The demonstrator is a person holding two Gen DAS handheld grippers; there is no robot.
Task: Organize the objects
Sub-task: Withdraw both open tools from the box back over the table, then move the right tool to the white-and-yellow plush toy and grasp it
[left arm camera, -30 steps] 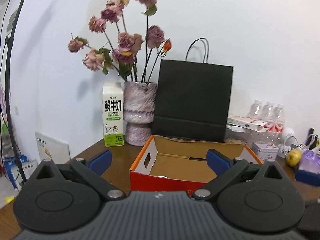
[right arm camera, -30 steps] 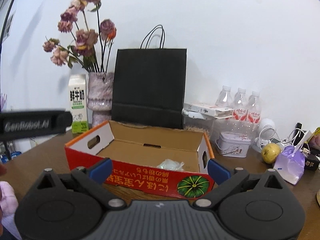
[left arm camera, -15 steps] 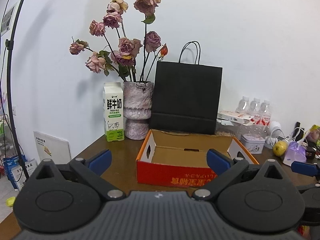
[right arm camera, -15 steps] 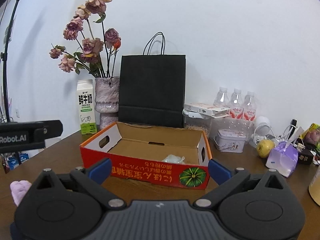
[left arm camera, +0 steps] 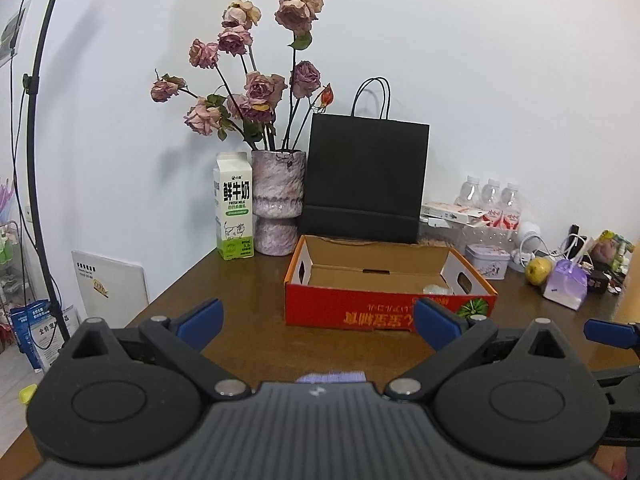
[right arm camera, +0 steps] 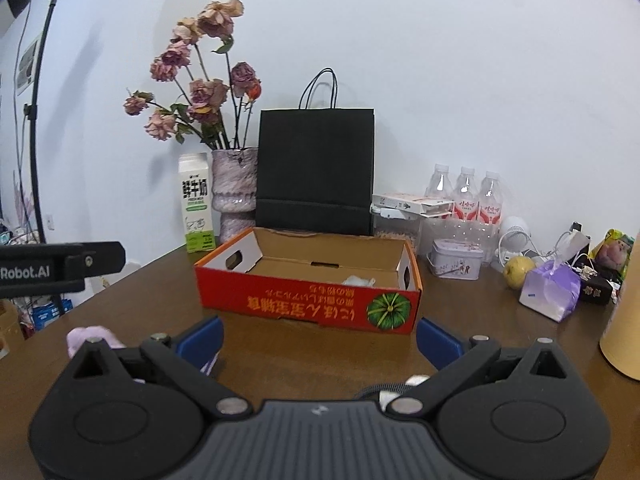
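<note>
An open red cardboard box with a pumpkin print sits on the brown table, and a crumpled clear wrapper lies inside it at the right. My left gripper is open, held back from the box's front with nothing between its blue pads. My right gripper is open too, in front of the box. A pink-lilac soft thing lies by the right gripper's left finger, and a lilac strip peeks over the left gripper's body.
Behind the box stand a milk carton, a vase of dried roses and a black paper bag. At the right are water bottles, a tin, a yellow fruit, a lilac pouch and a tan cylinder.
Both grippers have pulled back from the box, which now looks smaller and farther. The soft pink thing and lilac strip have come into view near the grippers.
</note>
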